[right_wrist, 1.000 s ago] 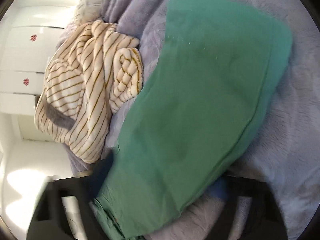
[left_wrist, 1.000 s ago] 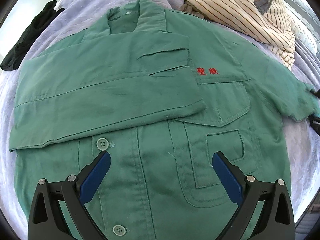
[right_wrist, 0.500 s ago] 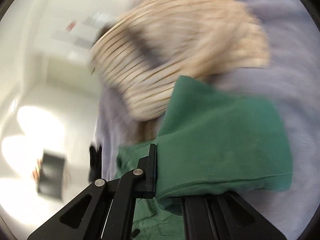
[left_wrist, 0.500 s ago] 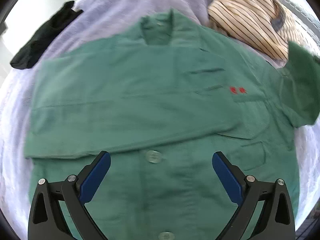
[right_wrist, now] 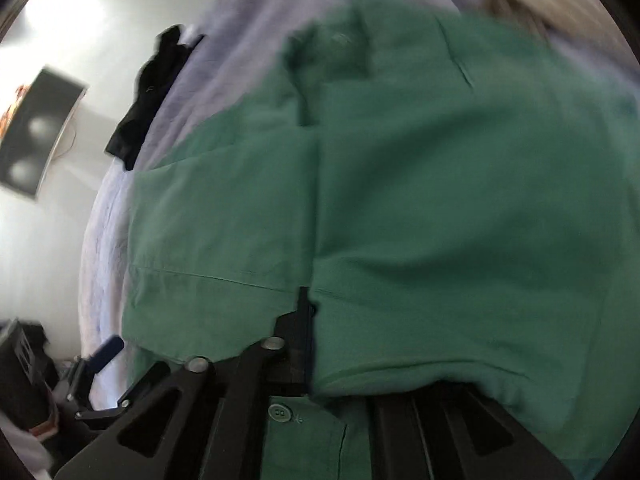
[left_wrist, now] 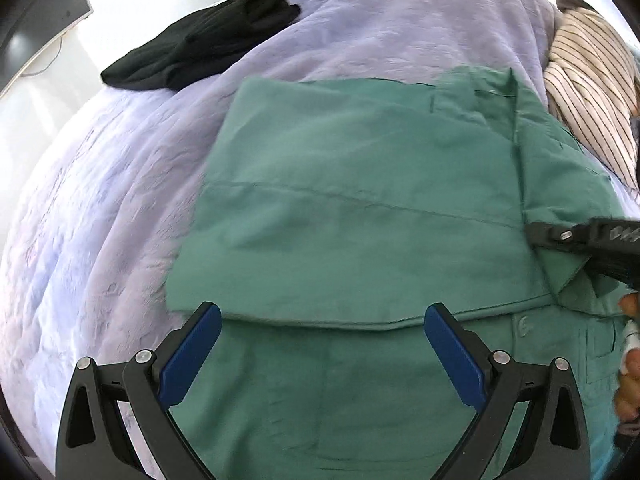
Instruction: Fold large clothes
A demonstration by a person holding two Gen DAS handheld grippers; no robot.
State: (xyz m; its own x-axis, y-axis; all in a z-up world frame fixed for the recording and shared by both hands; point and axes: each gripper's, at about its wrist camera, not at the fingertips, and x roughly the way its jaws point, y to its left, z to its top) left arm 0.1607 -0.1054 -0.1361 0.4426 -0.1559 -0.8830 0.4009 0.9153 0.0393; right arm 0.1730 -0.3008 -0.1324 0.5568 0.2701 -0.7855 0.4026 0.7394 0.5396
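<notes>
You're mid sleeve-fold: right gripper (right_wrist: 310, 344) pinching the green shirt's (left_wrist: 352, 220) sleeve at 3 o'clock though easing open, left gripper (left_wrist: 320, 354) wide and empty; lay it flat next.

blanket (left_wrist: 360, 40): lilac, spread underneath | black garment (left_wrist: 200, 48): bunched at far left edge | dark screen (right_wrist: 36, 136): on white wall

Matt green cloth shirt (left_wrist: 360, 208) (fleecy lavender blanket (left_wrist: 120, 184)).
</notes>
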